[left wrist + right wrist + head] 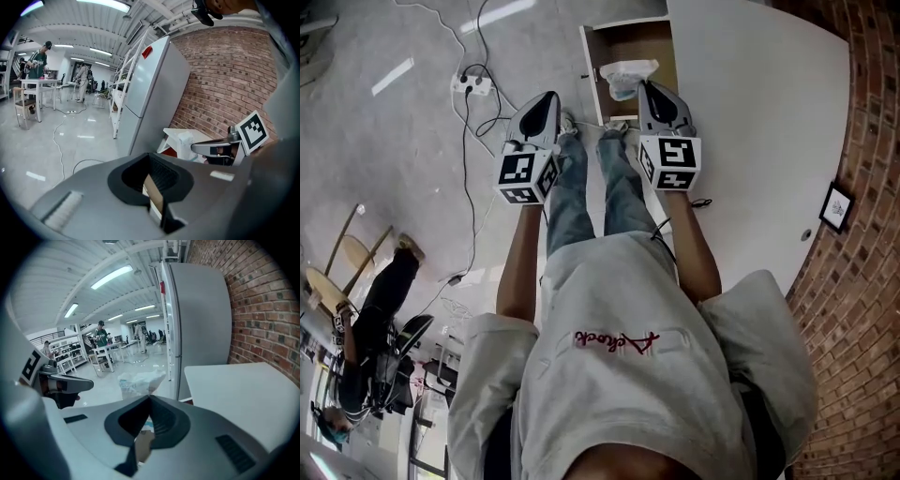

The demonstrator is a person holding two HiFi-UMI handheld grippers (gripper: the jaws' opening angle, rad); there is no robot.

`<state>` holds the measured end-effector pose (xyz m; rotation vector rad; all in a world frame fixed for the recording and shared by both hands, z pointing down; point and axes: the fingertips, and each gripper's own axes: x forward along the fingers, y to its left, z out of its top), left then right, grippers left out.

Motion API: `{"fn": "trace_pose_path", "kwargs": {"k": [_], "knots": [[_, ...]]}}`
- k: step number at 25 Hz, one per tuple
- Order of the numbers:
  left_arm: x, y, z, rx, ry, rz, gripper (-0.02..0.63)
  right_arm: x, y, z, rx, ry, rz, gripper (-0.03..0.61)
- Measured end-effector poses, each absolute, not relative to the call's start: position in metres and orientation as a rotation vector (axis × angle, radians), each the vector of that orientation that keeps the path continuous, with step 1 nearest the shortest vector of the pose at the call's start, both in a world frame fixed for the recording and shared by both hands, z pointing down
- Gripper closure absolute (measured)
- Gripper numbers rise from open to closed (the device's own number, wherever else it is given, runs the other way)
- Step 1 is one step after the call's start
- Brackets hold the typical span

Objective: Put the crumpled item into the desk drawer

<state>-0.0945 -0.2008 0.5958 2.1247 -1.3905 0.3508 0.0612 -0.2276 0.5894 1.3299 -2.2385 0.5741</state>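
the crumpled plastic bag (628,77) is pinched in the clenched jaws of the right gripper (643,89) and held over the open desk drawer (637,42), at the white tabletop's (759,122) edge nearest the person. the left gripper (549,98) is seen just beside, its jaws closed on nothing.
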Motion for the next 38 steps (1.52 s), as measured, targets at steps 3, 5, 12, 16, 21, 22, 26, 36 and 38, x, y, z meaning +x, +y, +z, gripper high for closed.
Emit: {"fn": "trace_pose_path", "kwargs": {"k": [3,5,12,16,21,22,26,36,38], "knots": [[-0.094,-0.187,0.616,2.106,-1.370,0.363,0.604,0.059,-0.212,0.613,1.306,-2.212,0.610,0.566],[-0.093,-0.180,0.630,2.089,-1.355,0.364,0.604,0.056,-0.204,0.628,1.295,-2.193,0.632,0.566],[-0.087,-0.153,0.668,2.027,-1.306,0.366,0.604,0.056,-0.174,0.670,1.265,-2.128,0.695,0.566],[-0.085,-0.146,0.685,2.013,-1.293,0.361,0.604,0.054,-0.166,0.687,1.257,-2.113,0.705,0.566],[-0.087,-0.144,0.702,2.012,-1.286,0.353,0.604,0.051,-0.163,0.706,1.267,-2.101,0.708,0.566],[-0.087,-0.145,0.705,2.012,-1.286,0.353,0.604,0.051,-0.164,0.710,1.270,-2.100,0.706,0.566],[-0.087,-0.155,0.719,2.029,-1.280,0.345,0.604,0.054,-0.176,0.722,1.300,-2.094,0.689,0.566],[-0.087,-0.172,0.751,2.101,-1.253,0.371,0.604,0.061,-0.210,0.751,1.336,-2.091,0.625,0.566],[-0.086,-0.177,0.756,2.099,-1.251,0.358,0.604,0.061,-0.217,0.757,1.340,-2.087,0.617,0.566]]}}
